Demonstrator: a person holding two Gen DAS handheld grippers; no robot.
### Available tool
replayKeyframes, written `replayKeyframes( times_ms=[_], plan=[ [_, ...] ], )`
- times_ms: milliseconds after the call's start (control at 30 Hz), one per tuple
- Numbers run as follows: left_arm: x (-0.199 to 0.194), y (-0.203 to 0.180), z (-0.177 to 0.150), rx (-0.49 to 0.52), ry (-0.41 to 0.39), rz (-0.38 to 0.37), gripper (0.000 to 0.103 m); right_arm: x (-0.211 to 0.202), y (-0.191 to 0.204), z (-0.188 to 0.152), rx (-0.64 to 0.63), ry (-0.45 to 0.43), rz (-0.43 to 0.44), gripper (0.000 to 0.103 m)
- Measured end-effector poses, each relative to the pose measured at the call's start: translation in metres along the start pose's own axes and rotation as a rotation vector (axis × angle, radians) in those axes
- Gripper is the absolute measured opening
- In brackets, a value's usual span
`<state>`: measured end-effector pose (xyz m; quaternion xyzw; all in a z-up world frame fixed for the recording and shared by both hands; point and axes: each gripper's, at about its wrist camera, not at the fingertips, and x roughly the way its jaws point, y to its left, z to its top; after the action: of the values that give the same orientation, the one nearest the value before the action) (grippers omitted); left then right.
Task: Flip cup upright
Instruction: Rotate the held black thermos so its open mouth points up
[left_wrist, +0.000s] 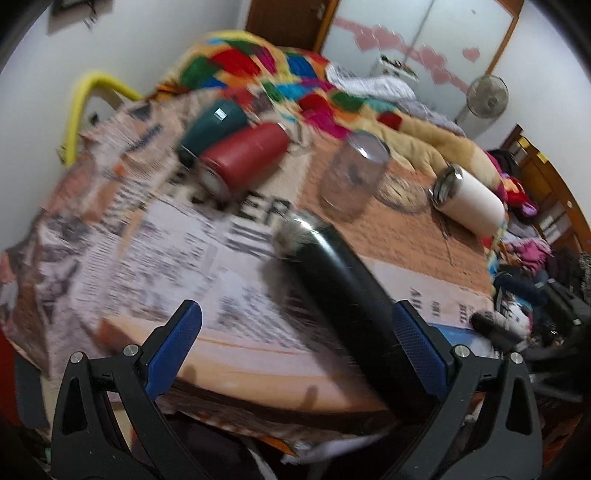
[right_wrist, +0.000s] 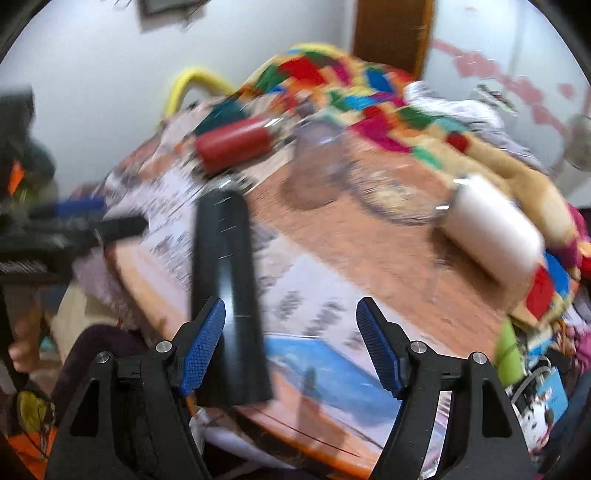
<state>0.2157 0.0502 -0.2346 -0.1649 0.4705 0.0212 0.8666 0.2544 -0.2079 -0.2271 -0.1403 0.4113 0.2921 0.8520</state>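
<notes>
A black cup (left_wrist: 347, 295) lies on its side on the newspaper-covered bed, its steel rim pointing away. It also shows in the right wrist view (right_wrist: 227, 291). My left gripper (left_wrist: 299, 339) is open, and the cup lies just inside its right finger (left_wrist: 417, 347). My right gripper (right_wrist: 291, 347) is open, and the cup lies just inside its left finger (right_wrist: 203, 350). A clear glass (left_wrist: 354, 181) stands upside down further back. A red cup (left_wrist: 245, 155), a dark green cup (left_wrist: 214, 129) and a white cup (left_wrist: 472, 199) lie on their sides.
Newspaper (left_wrist: 147, 236) covers the near part of the bed. A patchwork blanket (left_wrist: 295, 77) is heaped behind the cups. A yellow bed rail (left_wrist: 79, 107) is at the far left. Clothes and clutter (left_wrist: 535, 280) are piled at the right. Both views are motion-blurred.
</notes>
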Motion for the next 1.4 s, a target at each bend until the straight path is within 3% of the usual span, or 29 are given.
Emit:
replayKeyframes(
  times_ms=[200,467,533,700,900,1200,1400],
  plan=[
    [0.035,-0.014,0.002,-0.016,0.129,-0.043,0.095,-0.033,-0.021,-0.009,0.118,-0.123,-0.091,0.077],
    [0.065,-0.027,0.013,0.032,0.187,0.057,0.094,-0.047,-0.019,-0.025,0.187,-0.185,-0.080,0.077],
    [0.076,-0.031,0.014,0.058,0.209,0.084,0.091,-0.050,-0.018,-0.029,0.206,-0.197,-0.076,0.077],
    [0.098,-0.039,0.016,0.096,0.253,0.110,0.070,-0.053,-0.023,-0.036,0.259,-0.193,-0.060,0.077],
    [0.086,-0.052,0.023,0.125,0.182,0.091,0.064,-0.059,-0.029,-0.043,0.295,-0.184,-0.074,0.077],
    [-0.010,-0.084,0.018,0.295,-0.068,0.066,0.064,-0.069,-0.031,-0.043,0.308,-0.201,-0.083,0.077],
    [-0.045,-0.104,0.024,0.362,-0.189,0.065,0.064,-0.070,-0.029,-0.040,0.315,-0.213,-0.075,0.077]
  ],
)
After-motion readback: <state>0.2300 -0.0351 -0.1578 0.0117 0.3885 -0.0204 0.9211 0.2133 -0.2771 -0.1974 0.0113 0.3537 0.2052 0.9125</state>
